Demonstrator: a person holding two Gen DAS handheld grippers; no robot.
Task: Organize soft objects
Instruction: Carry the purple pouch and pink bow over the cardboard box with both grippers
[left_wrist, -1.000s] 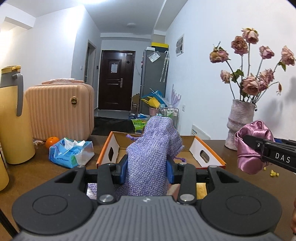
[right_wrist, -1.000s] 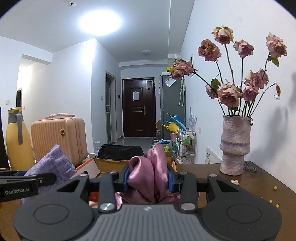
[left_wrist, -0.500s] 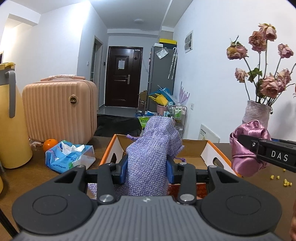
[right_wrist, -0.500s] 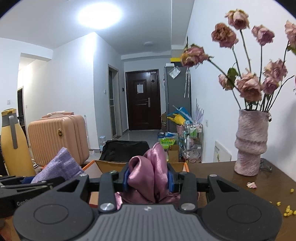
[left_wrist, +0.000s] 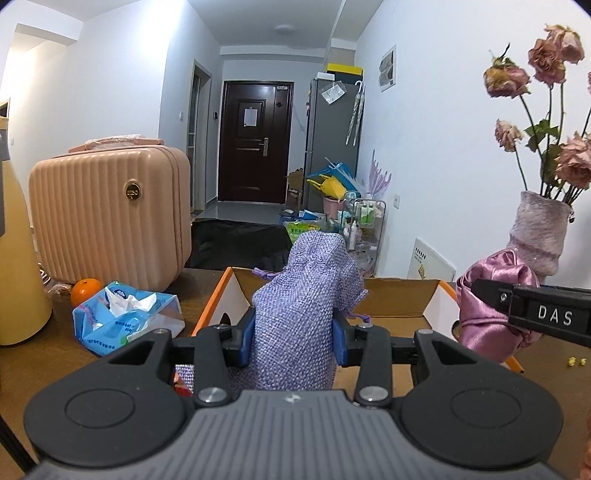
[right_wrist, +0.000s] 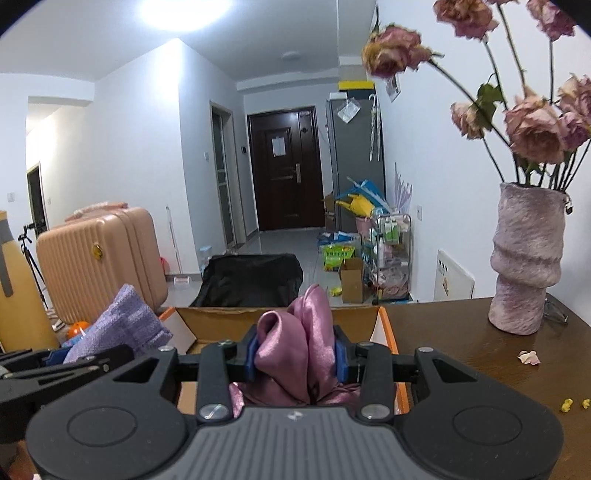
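Note:
A lavender woven pouch (left_wrist: 301, 310) stands upright between the blue pads of my left gripper (left_wrist: 295, 343), which is shut on it. A pink satin pouch (right_wrist: 299, 354) is pinched in my right gripper (right_wrist: 297, 360), also shut. Both hang over the open cardboard box with orange edges (left_wrist: 402, 295), whose far wall (right_wrist: 221, 321) shows in the right wrist view. In the left wrist view the satin pouch (left_wrist: 487, 317) and the right gripper's finger (left_wrist: 535, 314) sit at the right. The lavender pouch (right_wrist: 118, 325) appears at the left of the right wrist view.
On the brown table stand a pink vase of dried roses (right_wrist: 524, 258) at the right, a tissue pack (left_wrist: 125, 317), an orange (left_wrist: 85, 290), a peach ribbed case (left_wrist: 107, 218) and a yellow flask (left_wrist: 18, 258) at the left. Yellow crumbs (right_wrist: 572, 404) and a petal (right_wrist: 528, 357) lie near the vase.
Both grippers have moved forward over the box with their pouches still held. The vase and case loom larger and closer than before.

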